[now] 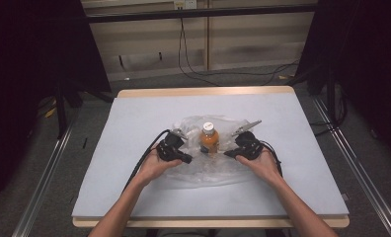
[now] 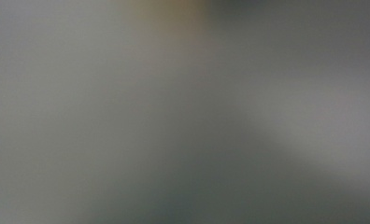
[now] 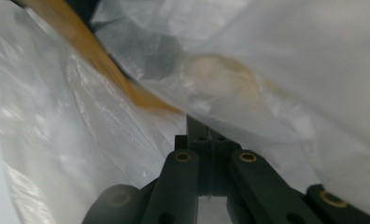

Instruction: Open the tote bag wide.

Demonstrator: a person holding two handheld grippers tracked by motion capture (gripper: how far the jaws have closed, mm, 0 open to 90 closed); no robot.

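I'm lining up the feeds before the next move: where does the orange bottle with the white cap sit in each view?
High view: the orange bottle stands upright at table centre, on the clear plastic bag, between both grippers.
Left gripper view: too blurred to tell; a faint orange-brown smear at the top edge may be it.
Right gripper view: an orange shape at upper left, behind plastic.
Shared landmark: the plastic bag.

A grey-topped table point(image 1: 134, 113) stands on grey floor point(image 1: 149, 83) before a pale panelled wall point(image 1: 253, 44), cables point(image 1: 193, 69) trailing.
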